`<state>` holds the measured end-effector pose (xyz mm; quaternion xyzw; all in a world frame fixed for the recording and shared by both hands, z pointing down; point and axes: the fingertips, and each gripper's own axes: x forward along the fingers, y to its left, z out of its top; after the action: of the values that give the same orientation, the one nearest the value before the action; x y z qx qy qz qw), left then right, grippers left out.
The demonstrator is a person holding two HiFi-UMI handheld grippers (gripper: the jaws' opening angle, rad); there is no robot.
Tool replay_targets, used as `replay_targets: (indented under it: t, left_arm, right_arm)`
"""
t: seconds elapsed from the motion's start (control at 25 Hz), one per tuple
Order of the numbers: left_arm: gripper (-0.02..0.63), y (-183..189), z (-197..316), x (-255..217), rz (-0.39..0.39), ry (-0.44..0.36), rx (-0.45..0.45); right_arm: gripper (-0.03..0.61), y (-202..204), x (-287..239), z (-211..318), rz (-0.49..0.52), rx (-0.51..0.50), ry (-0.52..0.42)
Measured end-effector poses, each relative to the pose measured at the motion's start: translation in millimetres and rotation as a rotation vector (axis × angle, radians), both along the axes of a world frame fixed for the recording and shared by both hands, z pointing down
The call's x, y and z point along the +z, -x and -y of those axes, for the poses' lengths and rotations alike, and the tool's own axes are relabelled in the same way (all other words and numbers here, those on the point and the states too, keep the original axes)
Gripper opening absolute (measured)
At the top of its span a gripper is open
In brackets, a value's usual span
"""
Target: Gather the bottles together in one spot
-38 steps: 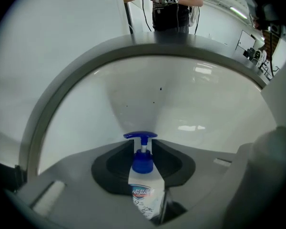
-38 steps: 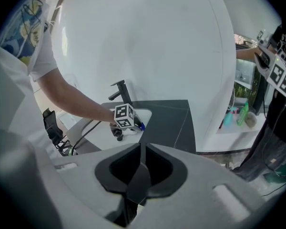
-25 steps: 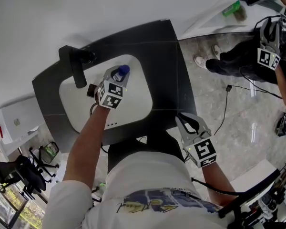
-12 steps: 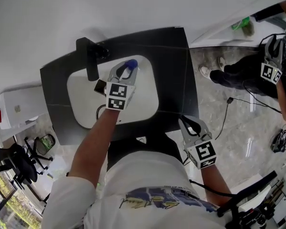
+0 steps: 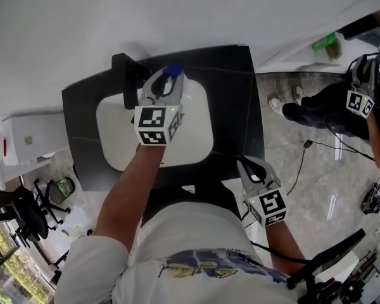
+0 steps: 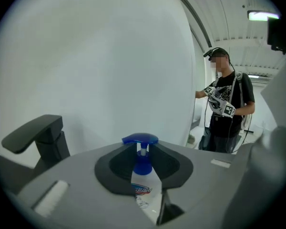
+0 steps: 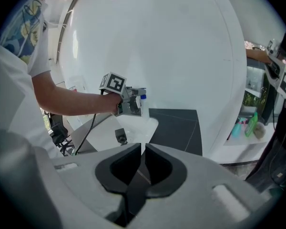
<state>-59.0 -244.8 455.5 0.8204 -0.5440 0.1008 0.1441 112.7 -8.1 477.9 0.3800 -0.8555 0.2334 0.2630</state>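
Observation:
A clear pump bottle with a blue cap (image 5: 172, 73) is held upright by my left gripper (image 5: 166, 82), which is shut on its body. It hangs over the far rim of the white sink basin (image 5: 196, 135), right of the black faucet (image 5: 122, 81). In the left gripper view the bottle (image 6: 144, 187) fills the gap between the jaws, with the faucet (image 6: 38, 137) to the left. My right gripper (image 5: 249, 164) is shut and empty, low by the front right corner of the black counter (image 5: 240, 100). From the right gripper view the bottle (image 7: 142, 104) shows in the left gripper (image 7: 131, 105).
A green bottle (image 5: 325, 42) lies on a white ledge at the far right; the right gripper view shows teal and green bottles (image 7: 244, 125) there. Another person (image 5: 332, 103) with grippers stands on the tiled floor to the right. A white wall backs the sink.
My left gripper has carried the bottle from over the middle of the basin toward its far rim, beside the faucet. The right gripper has hardly moved.

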Motion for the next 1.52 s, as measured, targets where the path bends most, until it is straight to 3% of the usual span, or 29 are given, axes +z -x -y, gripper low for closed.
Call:
replay_targets:
  t: [0.52,0.88,1.08,1.36,1.52]
  left_arm:
    - [0.081,33,62,-7,-0.006,-0.061,-0.220]
    - [0.085,34,51,-2,0.021,-0.102,-0.231]
    - [0.154,29,47,0,0.026,-0.101,-0.184]
    - [0.196,22,46,2,0.083,-0.130,-0.149]
    - [0.296,21,48,3,0.046,-0.157,-0.190]
  right_arm:
    - [0.029,-29,3,-3,-0.033,0.034,0.020]
    - [0.029,-26,7,-5,-0.028,0.027,0.026]
    - [0.029,-17,7,-5,-0.020,0.014,0.021]
    - [0.029,-11,8,-15,-0.022,0.013,0.027]
    - [0.029,-9,8,-21,-0.031,0.016,0.034]
